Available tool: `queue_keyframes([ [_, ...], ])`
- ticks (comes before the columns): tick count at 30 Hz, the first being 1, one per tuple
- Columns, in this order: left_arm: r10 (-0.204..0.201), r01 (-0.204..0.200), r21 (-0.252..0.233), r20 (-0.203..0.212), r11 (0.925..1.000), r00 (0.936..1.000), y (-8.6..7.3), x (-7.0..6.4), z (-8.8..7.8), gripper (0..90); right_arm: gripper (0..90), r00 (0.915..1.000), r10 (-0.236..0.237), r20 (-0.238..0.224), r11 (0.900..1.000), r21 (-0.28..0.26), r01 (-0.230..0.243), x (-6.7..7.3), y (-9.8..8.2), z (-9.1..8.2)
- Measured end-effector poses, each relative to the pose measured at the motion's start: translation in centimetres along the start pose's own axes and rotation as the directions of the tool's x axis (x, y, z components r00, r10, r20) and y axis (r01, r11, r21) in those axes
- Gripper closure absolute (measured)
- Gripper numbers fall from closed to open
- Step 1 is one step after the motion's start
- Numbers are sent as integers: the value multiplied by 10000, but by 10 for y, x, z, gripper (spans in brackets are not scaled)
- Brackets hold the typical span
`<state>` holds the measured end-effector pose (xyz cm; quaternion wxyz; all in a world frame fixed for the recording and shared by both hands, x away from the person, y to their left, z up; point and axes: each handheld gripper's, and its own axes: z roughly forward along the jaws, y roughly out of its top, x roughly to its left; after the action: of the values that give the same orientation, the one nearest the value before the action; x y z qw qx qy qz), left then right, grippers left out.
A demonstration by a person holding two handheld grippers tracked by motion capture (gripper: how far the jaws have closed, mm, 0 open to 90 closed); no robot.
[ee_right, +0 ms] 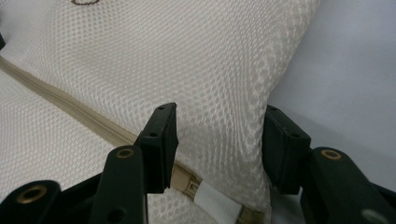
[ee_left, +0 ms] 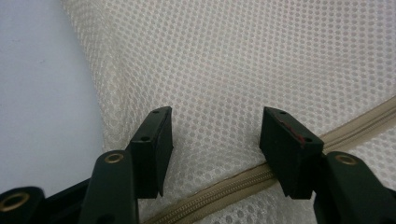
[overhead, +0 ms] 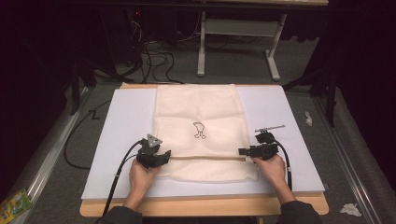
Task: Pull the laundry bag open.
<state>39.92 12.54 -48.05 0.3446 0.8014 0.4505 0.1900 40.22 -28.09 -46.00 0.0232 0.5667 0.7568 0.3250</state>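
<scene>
Both forearms enter from the bottom edge of the high view, dark sleeves at the wrists, angled slightly inward. The left hand [overhead: 142,171] wraps the rear of the black two-jaw left gripper [overhead: 164,157], which carries a grey three-cornered plate on top and points toward the right. The right hand [overhead: 271,168] holds the black two-jaw right gripper [overhead: 242,151], pointing left, so the two face each other at about the same level. A black cable trails back from each along the forearm. In each gripper view the jaws stand well apart (pads parallel, not pressing together). Both grippers sit low and roughly level.
</scene>
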Motion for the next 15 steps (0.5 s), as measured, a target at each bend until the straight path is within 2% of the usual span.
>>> queue_keyframes([
  [4, -98, 99, -194, 44, 9998, 9999, -3, 0, 0, 446, 518, 9998, 59, -172, 10000, 35, -58, 1, 1, 1],
  [7, -116, 116, -233, 32, 9997, 9999, -3, 0, 0, 447, 522, 9996, -56, -280, 10000, -52, 54, 7, 4, 6],
  [9, -119, 119, -225, 32, 9997, 9999, -3, 0, 0, 449, 535, 9996, -217, -185, 9998, -40, 217, 10, 5, 8],
  [12, -114, 114, -227, 29, 9997, 9999, -3, 0, 0, 450, 625, 9981, -598, 120, 9982, 33, 597, 12, 5, 9],
  [15, -114, 114, -239, -4, 9996, 9999, -3, -1, 0, 452, 768, 9968, -750, 273, 9971, 161, 746, 12, 4, 8],
])
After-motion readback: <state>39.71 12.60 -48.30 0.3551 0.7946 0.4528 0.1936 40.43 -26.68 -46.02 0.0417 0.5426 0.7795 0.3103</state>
